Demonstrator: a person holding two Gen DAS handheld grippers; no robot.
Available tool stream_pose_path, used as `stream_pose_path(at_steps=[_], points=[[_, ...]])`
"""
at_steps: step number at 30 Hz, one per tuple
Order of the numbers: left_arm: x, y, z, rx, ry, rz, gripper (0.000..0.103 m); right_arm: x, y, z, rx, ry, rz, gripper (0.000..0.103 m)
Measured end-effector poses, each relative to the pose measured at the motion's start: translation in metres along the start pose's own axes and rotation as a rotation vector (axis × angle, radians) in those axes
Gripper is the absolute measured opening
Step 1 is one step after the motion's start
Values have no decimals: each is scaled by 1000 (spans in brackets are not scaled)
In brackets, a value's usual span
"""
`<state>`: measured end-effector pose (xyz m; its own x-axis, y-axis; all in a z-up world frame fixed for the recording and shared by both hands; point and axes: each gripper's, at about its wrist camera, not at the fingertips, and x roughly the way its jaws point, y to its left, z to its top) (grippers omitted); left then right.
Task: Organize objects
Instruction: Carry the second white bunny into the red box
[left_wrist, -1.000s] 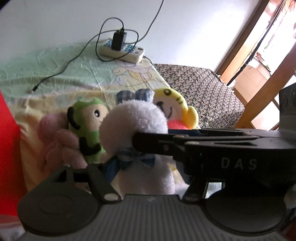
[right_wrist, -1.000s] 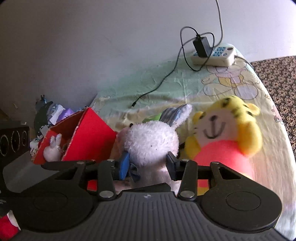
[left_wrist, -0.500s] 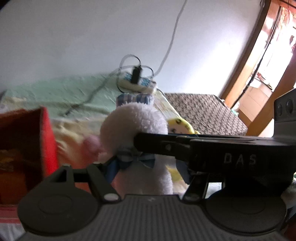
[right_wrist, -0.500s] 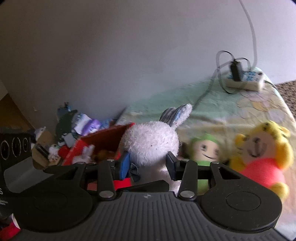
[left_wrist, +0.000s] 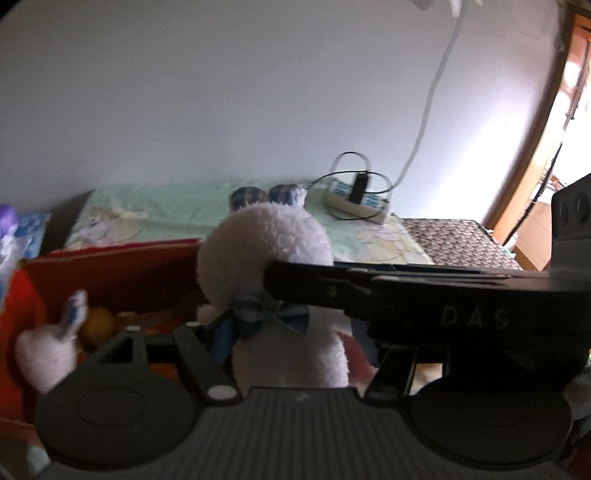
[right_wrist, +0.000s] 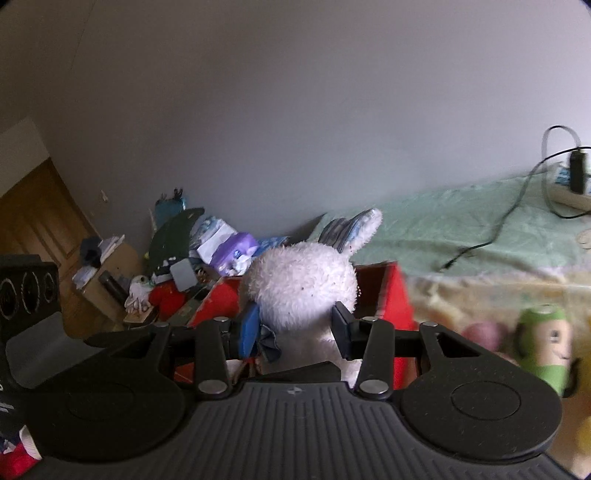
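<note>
Left gripper (left_wrist: 291, 343) closed on white plush rabbit (left_wrist: 266, 254) at the neck; right gripper (right_wrist: 295, 328) clamps its neck too, jaws part-open. Rabbit held above red box (right_wrist: 400, 295). "DAS" reads on the right gripper's body in the left wrist view.

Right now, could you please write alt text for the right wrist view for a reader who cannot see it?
A white plush rabbit is clamped between the right gripper fingers, in front of a red box. To the right a green plush toy stands on the bed; clutter is piled by the wall at left.
</note>
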<state>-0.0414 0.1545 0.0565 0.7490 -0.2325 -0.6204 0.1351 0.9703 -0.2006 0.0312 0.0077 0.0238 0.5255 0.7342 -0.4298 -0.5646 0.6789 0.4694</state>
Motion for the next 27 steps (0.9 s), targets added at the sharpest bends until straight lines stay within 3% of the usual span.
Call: stream_pose_path(at_steps=[13,22,27], points=[[20,109,-15,-79,117,71,63,100,41,-15,20,138,-10,45],[36,146,-29,-96,179,118,63,148,41,-25,48,282,-78,45],[36,165,-33,-110,193,158,60,167,45,-26,63,332,-72,45]])
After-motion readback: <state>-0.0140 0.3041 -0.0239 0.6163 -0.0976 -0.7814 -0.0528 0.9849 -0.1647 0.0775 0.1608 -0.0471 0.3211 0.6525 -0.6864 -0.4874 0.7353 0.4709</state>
